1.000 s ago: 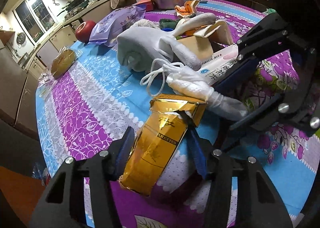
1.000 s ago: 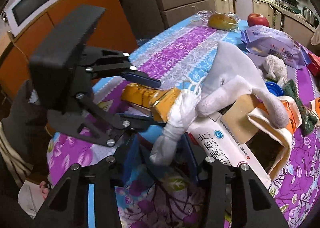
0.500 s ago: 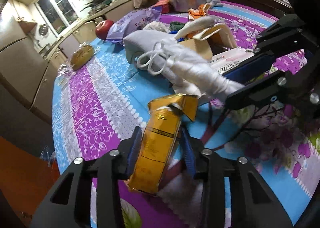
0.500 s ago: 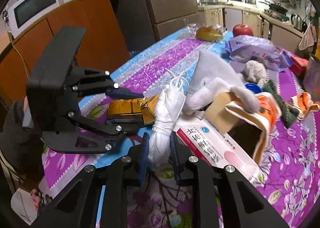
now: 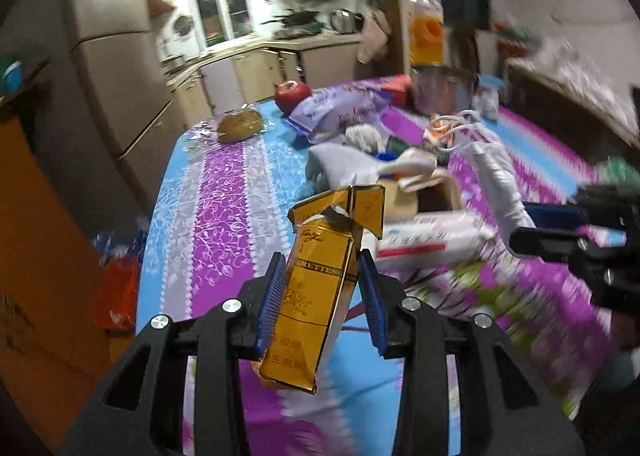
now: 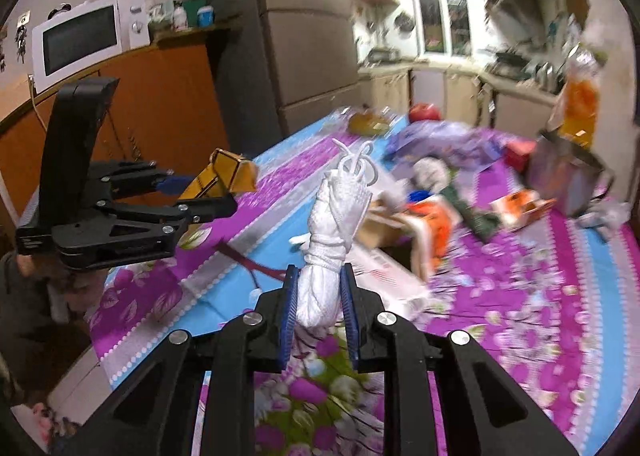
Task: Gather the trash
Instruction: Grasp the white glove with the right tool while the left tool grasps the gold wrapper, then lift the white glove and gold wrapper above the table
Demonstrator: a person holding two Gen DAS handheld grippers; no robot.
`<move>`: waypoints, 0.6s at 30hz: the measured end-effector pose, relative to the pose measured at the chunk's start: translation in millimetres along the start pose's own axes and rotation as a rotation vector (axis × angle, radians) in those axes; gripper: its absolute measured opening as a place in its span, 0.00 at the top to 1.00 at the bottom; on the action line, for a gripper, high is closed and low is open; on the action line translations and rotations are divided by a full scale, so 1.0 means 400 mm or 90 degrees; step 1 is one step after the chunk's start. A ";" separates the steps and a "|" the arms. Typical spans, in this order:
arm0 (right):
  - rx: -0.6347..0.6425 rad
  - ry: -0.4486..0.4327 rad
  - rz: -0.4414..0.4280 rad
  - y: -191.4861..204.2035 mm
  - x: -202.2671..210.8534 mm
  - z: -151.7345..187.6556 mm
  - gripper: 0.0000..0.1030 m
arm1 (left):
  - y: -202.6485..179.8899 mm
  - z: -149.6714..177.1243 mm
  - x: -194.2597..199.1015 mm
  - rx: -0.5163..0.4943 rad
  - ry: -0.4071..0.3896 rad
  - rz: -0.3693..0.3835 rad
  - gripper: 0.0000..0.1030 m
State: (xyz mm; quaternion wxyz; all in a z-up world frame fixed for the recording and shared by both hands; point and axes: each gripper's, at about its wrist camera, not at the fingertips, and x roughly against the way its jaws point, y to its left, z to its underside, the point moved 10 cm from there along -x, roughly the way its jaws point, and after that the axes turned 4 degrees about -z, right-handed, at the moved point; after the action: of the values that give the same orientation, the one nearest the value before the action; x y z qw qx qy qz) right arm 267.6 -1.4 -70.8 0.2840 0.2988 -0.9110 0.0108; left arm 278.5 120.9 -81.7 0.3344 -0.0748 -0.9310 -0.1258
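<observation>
Gold cigarette pack (image 5: 320, 288) sits lower centre of the left view, pinched w/ your left gripper (image 5: 326, 296) fingers, lifted off the bench (image 5: 224, 191). Your right gripper (image 6: 318, 310) fingers clamp a white rope bundle (image 6: 332, 240), centre frame, upright above bench.

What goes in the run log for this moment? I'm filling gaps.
left gripper: shut on gold cigarette pack | right gripper: shut on white rolled mask | both lifted clear of tablecloth
</observation>
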 end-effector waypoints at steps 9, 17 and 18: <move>-0.016 -0.084 0.134 -0.115 0.187 -0.017 0.78 | -0.120 -0.047 0.083 0.105 -0.061 -0.070 0.66; -0.048 -0.114 0.190 -0.189 0.295 0.012 0.78 | -0.263 -0.094 0.150 0.118 -0.109 -0.071 0.66; -0.048 -0.116 0.193 -0.194 0.302 0.015 0.78 | -0.279 -0.097 0.149 0.118 -0.109 -0.070 0.66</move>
State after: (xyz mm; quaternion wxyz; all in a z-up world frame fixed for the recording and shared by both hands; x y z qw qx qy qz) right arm 227.5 -131.4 -24.1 0.2065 0.1466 -0.9674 -0.0075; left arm 231.5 6.4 -35.0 0.2515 -0.0031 -0.9665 -0.0506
